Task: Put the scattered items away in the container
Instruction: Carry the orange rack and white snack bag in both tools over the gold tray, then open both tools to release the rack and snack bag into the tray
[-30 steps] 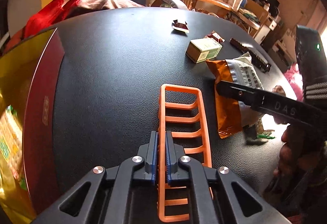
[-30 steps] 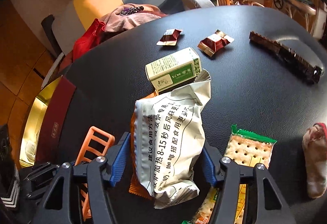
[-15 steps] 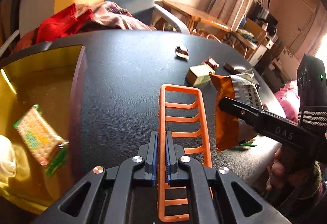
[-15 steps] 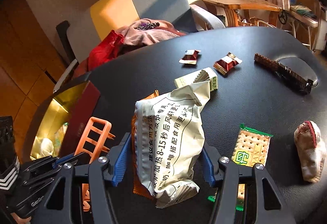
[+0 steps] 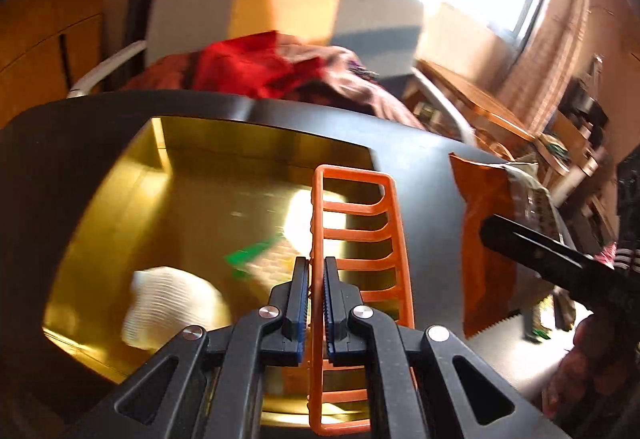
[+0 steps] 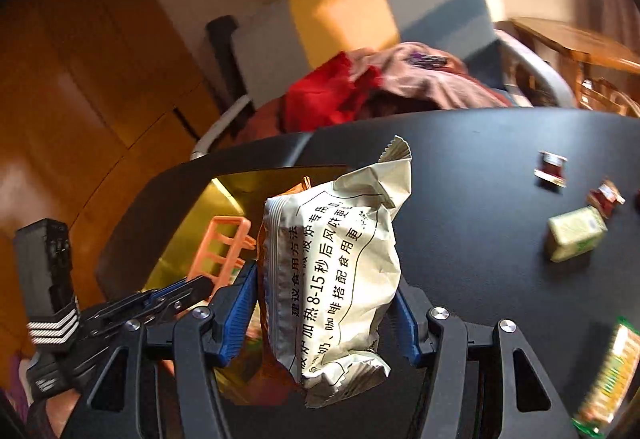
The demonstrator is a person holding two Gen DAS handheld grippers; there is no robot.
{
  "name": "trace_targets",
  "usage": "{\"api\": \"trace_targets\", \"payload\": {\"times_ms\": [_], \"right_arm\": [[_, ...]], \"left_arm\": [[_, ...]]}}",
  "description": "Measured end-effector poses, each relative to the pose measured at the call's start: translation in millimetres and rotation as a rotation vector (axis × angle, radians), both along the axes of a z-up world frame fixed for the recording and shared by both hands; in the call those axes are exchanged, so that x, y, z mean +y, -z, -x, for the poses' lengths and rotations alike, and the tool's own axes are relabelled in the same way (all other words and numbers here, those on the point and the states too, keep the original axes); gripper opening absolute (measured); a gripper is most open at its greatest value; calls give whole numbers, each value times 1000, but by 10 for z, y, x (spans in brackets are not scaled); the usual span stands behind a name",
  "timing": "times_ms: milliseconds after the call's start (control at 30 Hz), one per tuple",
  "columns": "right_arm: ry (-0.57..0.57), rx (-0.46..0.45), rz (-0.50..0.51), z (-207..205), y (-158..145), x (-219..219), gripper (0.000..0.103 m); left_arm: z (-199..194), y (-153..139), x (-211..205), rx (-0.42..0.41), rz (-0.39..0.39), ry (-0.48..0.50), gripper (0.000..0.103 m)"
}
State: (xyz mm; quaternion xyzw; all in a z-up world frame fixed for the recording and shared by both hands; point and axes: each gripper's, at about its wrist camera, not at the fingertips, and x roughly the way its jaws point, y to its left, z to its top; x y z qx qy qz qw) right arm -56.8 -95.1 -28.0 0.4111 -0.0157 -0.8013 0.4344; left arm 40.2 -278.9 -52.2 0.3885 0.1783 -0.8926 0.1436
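Observation:
My left gripper (image 5: 316, 271) is shut on an orange plastic rack (image 5: 360, 223) and holds it over the right side of the gold-lined box (image 5: 192, 175). A cracker pack (image 5: 260, 259) and a white item (image 5: 168, 303) lie inside the box. My right gripper (image 6: 324, 303) is shut on a white and orange snack bag (image 6: 344, 279), held above the table beside the box (image 6: 224, 199). The bag also shows in the left wrist view (image 5: 484, 239). The rack shows in the right wrist view (image 6: 220, 251).
On the black table (image 6: 480, 167) lie two small red wrapped sweets (image 6: 552, 169) (image 6: 606, 195), a green-white carton (image 6: 576, 239) and a cracker pack (image 6: 608, 375). A chair with red and pink clothes (image 5: 280, 67) stands behind the table.
Both grippers have swung left with their loads. The left gripper with the rack is now over the box; the right gripper with the bag has come up to the box's edge.

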Motion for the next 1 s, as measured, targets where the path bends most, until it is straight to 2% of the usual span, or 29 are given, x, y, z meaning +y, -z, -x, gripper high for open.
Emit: {"api": "trace_targets", "payload": {"times_ms": [200, 367, 533, 767, 867, 1000], "right_arm": [[-115, 18, -58, -135, 57, -724, 61], [-153, 26, -140, -146, 251, -1061, 61], [-175, 36, -196, -88, 400, -1158, 61], [-178, 38, -211, -73, 477, -1175, 62], [-170, 34, -210, -64, 487, -1152, 62], [-163, 28, -202, -73, 480, -1135, 64]], "left_arm": [[-42, 145, -388, -37, 6, -75, 5], [-33, 306, -537, -81, 21, -115, 6], [-22, 367, -594, -90, 20, -130, 6], [-10, 400, -615, -95, 13, -148, 7], [-30, 413, -601, -96, 12, -157, 14], [-77, 404, -594, -89, 3, -170, 18]]}}
